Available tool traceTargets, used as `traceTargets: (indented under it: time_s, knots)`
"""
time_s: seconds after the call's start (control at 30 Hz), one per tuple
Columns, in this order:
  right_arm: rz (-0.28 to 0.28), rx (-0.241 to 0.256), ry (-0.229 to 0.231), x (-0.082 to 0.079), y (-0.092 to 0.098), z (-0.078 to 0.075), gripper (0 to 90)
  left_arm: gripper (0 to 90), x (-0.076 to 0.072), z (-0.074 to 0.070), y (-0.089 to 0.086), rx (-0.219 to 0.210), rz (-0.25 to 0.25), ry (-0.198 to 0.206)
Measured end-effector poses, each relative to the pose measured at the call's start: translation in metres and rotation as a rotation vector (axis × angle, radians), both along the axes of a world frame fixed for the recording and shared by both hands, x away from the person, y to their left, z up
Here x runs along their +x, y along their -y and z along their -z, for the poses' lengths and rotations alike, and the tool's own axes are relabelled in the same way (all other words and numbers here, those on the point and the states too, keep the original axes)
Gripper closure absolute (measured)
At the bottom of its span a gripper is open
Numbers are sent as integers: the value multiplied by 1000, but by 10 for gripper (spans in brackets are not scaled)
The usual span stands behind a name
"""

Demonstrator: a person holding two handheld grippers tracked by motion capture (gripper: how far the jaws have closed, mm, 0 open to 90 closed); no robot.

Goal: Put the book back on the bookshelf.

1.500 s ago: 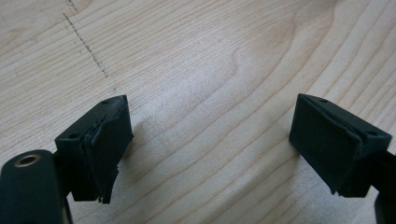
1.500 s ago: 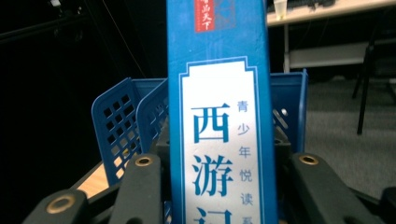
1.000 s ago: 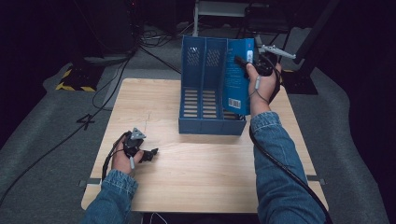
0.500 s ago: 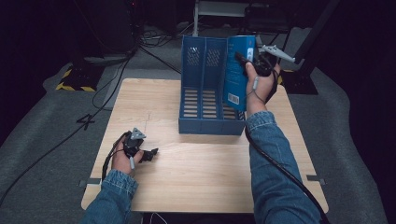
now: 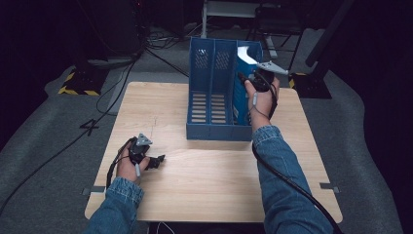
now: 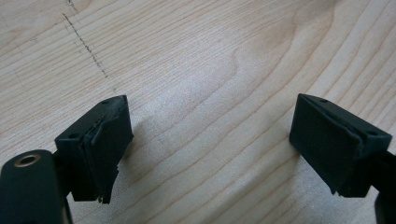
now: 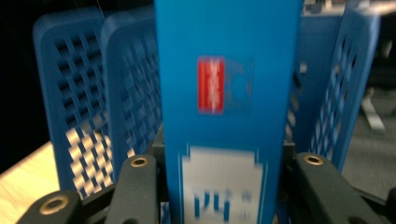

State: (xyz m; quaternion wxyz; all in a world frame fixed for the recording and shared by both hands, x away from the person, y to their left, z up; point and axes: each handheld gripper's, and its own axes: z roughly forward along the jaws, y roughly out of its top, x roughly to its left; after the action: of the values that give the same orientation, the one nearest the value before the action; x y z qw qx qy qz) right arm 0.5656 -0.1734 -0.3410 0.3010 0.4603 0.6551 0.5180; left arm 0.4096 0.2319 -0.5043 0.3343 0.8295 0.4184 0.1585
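A blue three-slot file rack (image 5: 214, 105) stands upright at the back of the wooden table (image 5: 204, 195). My right gripper (image 5: 249, 80) is shut on a blue book (image 5: 240, 105) with a white top edge, held upright in the rack's rightmost slot. The right gripper view has the book's spine (image 7: 229, 70), with a red label, clamped between the jaws of the right gripper (image 7: 226, 182), and the rack's lattice walls (image 7: 79, 107) stand behind it. My left gripper (image 5: 158, 160) rests on the table at the front left. Its jaws stand wide apart in the left gripper view, the left gripper (image 6: 210, 144) open over bare wood.
Black cables (image 5: 117, 92) trail across the grey floor to the left of the table. Dark stands and equipment (image 5: 316, 53) sit behind and to the right. A thin pencil-like line (image 6: 86, 46) marks the wood near my left gripper.
My right hand has moved left and a little down, taking the blue book deeper into the rack's right slot. The left gripper has stayed put.
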Motion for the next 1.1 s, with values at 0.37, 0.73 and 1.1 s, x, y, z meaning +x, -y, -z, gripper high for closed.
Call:
traceTargets:
  time_s: [0.37,0.73,1.1]
  knots:
    - [20,-157,-103,-29,-5,2,562,135,0,0,0,0,-2,3]
    - [71,-172,-216,-19,-7,-24,439,135,-1,0,1,-3,-4,0]
    - [119,-186,-315,-2,-14,-35,611,135,-2,0,0,-3,1,-6]
